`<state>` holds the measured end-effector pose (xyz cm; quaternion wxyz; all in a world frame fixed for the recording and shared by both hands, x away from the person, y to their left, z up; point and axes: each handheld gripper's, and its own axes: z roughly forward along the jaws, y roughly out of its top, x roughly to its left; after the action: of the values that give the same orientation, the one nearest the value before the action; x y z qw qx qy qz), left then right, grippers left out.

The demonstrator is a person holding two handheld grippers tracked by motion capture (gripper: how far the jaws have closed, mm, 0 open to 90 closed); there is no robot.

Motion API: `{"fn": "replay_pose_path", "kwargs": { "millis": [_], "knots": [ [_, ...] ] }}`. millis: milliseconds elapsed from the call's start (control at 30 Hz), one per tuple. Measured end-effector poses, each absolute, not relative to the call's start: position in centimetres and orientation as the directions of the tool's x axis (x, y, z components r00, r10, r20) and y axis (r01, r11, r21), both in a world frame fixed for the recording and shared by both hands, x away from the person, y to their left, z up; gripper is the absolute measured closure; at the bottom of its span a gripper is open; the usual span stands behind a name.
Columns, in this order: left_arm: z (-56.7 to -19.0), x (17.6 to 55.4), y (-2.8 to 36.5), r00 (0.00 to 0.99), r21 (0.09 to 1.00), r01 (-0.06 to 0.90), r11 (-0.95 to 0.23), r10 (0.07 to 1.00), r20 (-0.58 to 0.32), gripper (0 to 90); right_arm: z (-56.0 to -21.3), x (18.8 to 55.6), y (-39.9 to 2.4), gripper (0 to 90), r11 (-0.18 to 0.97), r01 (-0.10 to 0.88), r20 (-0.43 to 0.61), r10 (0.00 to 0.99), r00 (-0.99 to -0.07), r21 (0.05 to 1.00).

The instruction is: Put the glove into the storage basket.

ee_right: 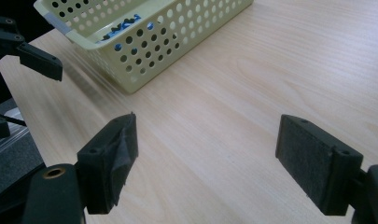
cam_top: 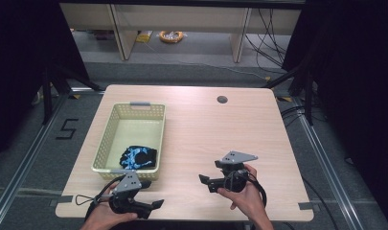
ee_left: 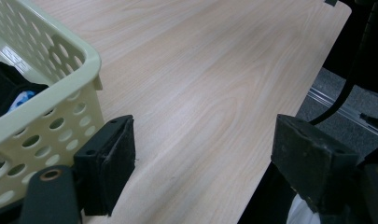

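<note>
Nearest the high camera, the person's two hands rested at the near edge of the table (cam_top: 201,120), each carrying a gripper. At the near left, the left gripper (cam_top: 155,204) sat low by the table's front edge, pointing right, just near of the pale yellow basket (cam_top: 116,168). At the near right, the right gripper (cam_top: 204,181) pointed left toward that basket over bare wood.

A black and blue glove (cam_top: 138,157) lay inside the basket, bunched at its near end, slightly toward the right wall. Through the basket's holes in the right gripper view, a patch of the glove's blue and black (ee_right: 122,23) showed, with the basket's near corner (ee_right: 130,79) well ahead of the jaws. In the left gripper view, the basket's wall (ee_left: 46,121) stood just beside the left-hand jaw, and a bit of dark cloth with blue (ee_left: 16,98) showed over the rim.

As I judged it, the placing looked done and the step in hand was to draw clear of the basket. To do that well, both hands should have kept low and steady, moving away without knocking the light basket's wall, and the left gripper especially needed care, being so close to it.

Both tools stood empty. The right gripper's jaws were spread wide with nothing but tabletop between the pads (ee_right: 312,163). The left gripper's jaws were likewise wide apart, holding nothing, its pads (ee_left: 116,158) free of the basket as far as I could tell.
</note>
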<state>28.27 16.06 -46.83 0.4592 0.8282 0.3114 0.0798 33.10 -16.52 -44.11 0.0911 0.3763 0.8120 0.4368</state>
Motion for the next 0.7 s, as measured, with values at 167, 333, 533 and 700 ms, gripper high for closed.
{"fn": "replay_pose_path", "kwargs": {
  "millis": [167,333,533,700],
  "knots": [
    [-47.1,28.1,16.1,0.79,0.81,0.452,-0.373,0.59,-0.169,21.2,-44.7,32.4,-16.6,21.7,0.322,0.559,0.21,0.695,-0.688,0.764],
    [-47.3,28.0,16.2,0.792,0.803,0.456,-0.385,0.587,-0.168,21.2,-45.4,32.1,-16.9,21.6,0.327,0.552,0.214,0.681,-0.7,0.767],
    [-47.6,27.9,16.4,0.799,0.798,0.45,-0.402,0.58,-0.159,21.2,-46.0,31.6,-17.2,21.5,0.318,0.555,0.221,0.682,-0.697,0.769],
    [-47.9,27.8,16.4,0.796,0.802,0.456,-0.385,0.579,-0.175,21.1,-46.4,31.2,-17.6,21.2,0.324,0.555,0.22,0.68,-0.7,0.766]
  ]
}}
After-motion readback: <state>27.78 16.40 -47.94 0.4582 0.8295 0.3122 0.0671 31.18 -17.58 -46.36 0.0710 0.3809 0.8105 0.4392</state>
